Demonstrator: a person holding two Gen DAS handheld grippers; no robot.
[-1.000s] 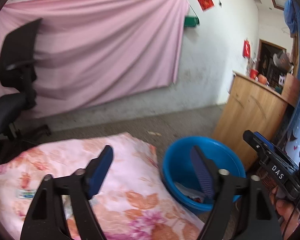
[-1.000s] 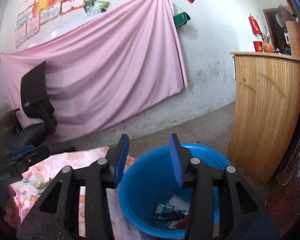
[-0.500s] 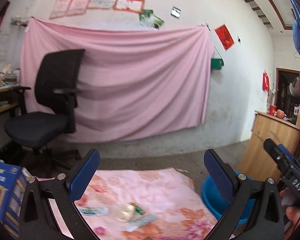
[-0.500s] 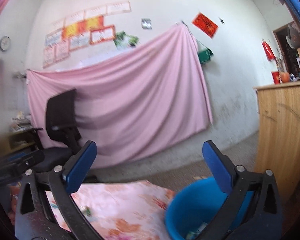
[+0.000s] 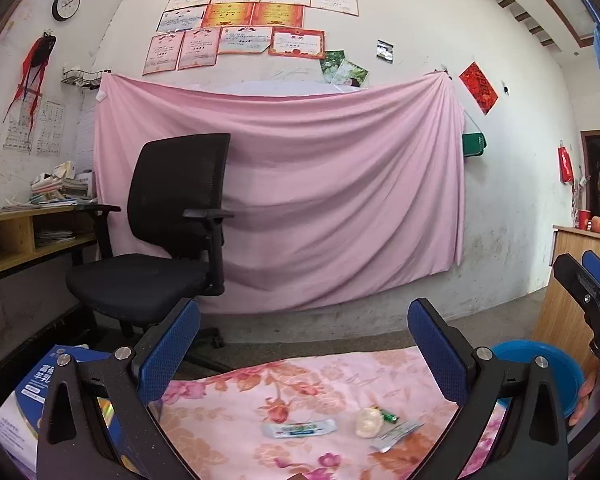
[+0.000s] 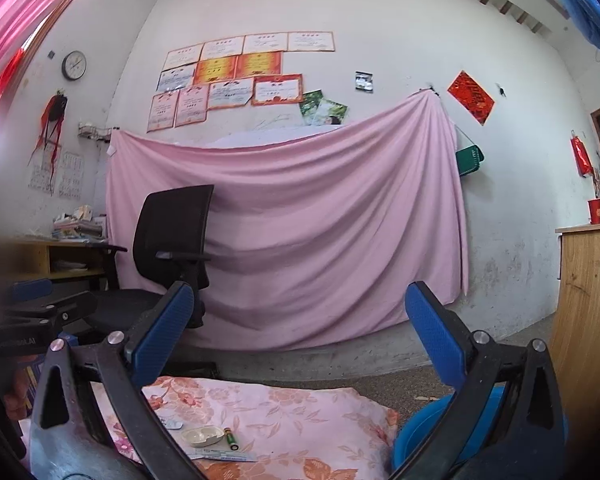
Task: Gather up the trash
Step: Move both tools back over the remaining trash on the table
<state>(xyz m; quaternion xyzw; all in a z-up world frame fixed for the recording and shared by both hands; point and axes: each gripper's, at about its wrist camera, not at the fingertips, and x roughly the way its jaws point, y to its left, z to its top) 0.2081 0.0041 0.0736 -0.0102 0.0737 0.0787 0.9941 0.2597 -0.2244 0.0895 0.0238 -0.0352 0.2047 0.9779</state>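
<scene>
Both the left tool (image 5: 303,354) and right tool (image 6: 299,334) hang with jaws wide apart, empty. Trash is left on the floral cloth (image 5: 320,384): a wrapper (image 5: 299,429), a crumpled lump (image 5: 369,423), a small green battery (image 5: 389,415) and a foil sachet (image 5: 396,437). The blue basin (image 5: 540,364) sits at the right; its contents are hidden, so the task looks unfinished.

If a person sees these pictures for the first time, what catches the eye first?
The big pink sheet hung across the back wall, with a black office chair before it and certificates above. Nearer, small trash lies on the floral cloth, a blue basin at its right edge, between the open left gripper fingers.
</scene>
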